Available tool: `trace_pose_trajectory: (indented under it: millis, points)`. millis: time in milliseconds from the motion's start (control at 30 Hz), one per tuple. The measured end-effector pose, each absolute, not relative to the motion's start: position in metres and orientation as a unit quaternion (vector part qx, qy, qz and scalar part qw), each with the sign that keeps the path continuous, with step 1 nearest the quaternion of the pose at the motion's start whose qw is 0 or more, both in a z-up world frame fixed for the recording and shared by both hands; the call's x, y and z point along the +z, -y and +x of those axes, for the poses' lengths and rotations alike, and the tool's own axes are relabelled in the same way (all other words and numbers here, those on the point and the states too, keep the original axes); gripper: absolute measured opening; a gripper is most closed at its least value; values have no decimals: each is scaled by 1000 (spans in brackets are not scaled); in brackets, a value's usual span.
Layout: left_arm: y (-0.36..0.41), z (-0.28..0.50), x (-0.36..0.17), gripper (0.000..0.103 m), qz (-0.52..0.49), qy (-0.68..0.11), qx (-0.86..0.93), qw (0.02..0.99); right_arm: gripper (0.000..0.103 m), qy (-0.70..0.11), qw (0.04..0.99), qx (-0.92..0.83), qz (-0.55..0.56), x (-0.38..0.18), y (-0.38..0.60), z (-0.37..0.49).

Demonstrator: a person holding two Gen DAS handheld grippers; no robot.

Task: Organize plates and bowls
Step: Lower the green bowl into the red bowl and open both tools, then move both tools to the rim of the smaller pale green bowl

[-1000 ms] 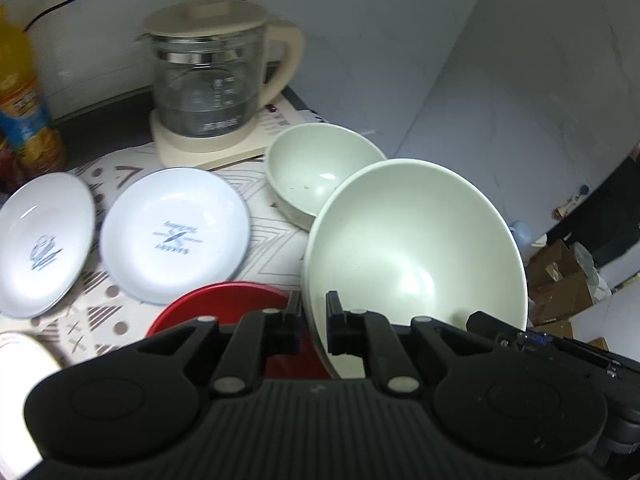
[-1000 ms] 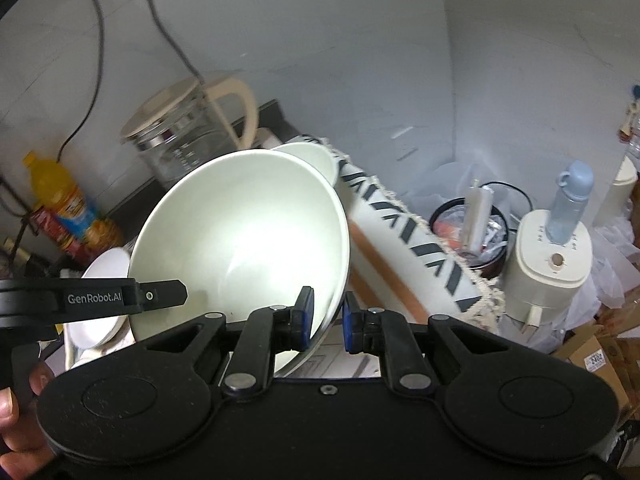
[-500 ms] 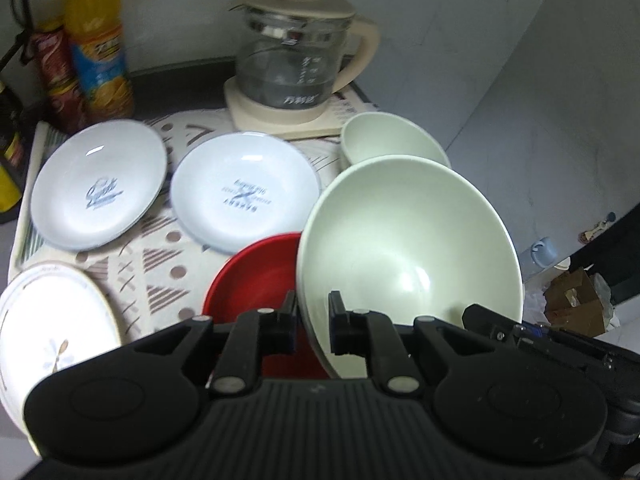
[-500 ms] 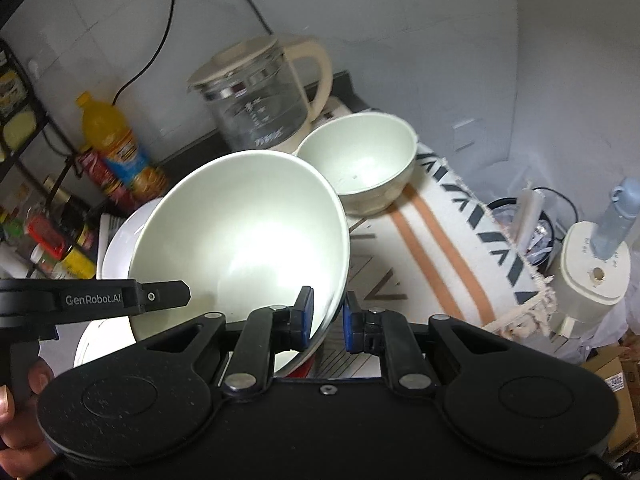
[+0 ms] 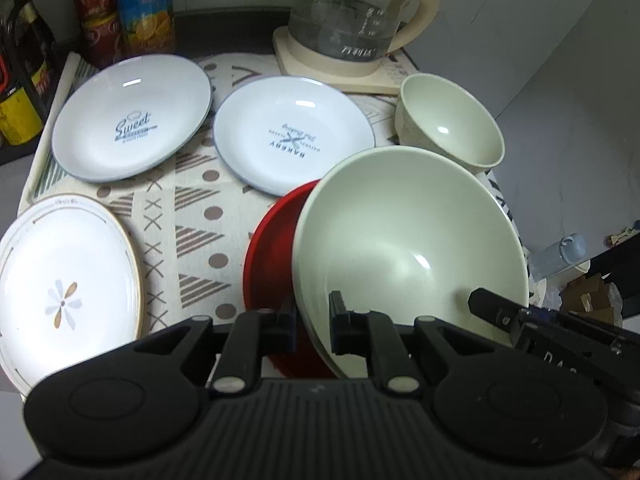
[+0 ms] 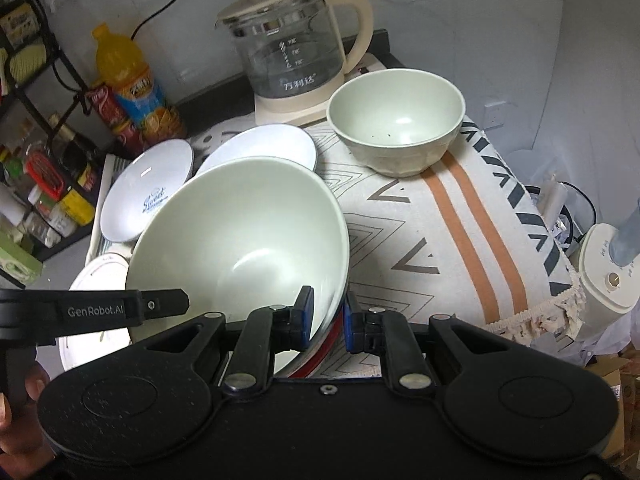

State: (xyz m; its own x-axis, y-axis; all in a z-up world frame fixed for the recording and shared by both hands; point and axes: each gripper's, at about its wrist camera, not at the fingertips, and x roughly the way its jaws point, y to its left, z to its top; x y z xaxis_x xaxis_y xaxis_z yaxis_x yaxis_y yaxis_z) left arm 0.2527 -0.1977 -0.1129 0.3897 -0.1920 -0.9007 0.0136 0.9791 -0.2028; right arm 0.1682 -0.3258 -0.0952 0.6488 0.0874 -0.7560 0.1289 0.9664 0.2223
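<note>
Two tongs, left tongs [image 5: 312,320] and right tongs [image 6: 326,318], each pinched the large green bowl's [image 5: 404,240] rim over the red plate [image 5: 272,256]; ahead, three white plates and the small bowl [image 6: 396,120] lay unstacked.

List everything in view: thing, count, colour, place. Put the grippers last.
Large bowl: one, pale green, held tilted over the red plate.
Small bowl: one, pale green, on the cloth by the kettle.
Red plate: one, under the large bowl.
Printed plates: two, white-blue, on the cloth.
Flower plate: one, white, near left corner.
Kettle: one, glass and cream, at the back.
Juice bottle: one, orange, back left.
Cloth: one, patterned, under the dishes.
Left gripper: shut on the bowl's rim.
Right gripper: shut on the rim too.
</note>
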Motion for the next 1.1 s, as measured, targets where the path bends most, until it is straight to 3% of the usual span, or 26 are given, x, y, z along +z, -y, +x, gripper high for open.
trace_pose_trajectory:
  millis: [400, 733, 767, 900, 1033, 1100]
  points:
    - [193, 259, -139, 14, -86, -582, -59, 806, 12, -423, 899, -21, 112, -105, 325, 188]
    - [180, 269, -127, 15, -95, -593, -48, 798, 7, -426, 899, -29, 95, -107, 321, 201]
    - [179, 270, -124, 17, -96, -592, -47, 799, 5, -425, 900, -30, 92, -107, 321, 201]
    - [174, 272, -109, 43, -74, -572, -37, 816, 3, -422, 901, -23, 95, -108, 323, 203]
    - [169, 279, -103, 46, -76, -566, -30, 820, 3, -420, 903, -18, 93, -105, 320, 207]
    - [169, 282, -99, 55, -75, -558, -32, 826, 8, -416, 902, -10, 111, -102, 323, 208]
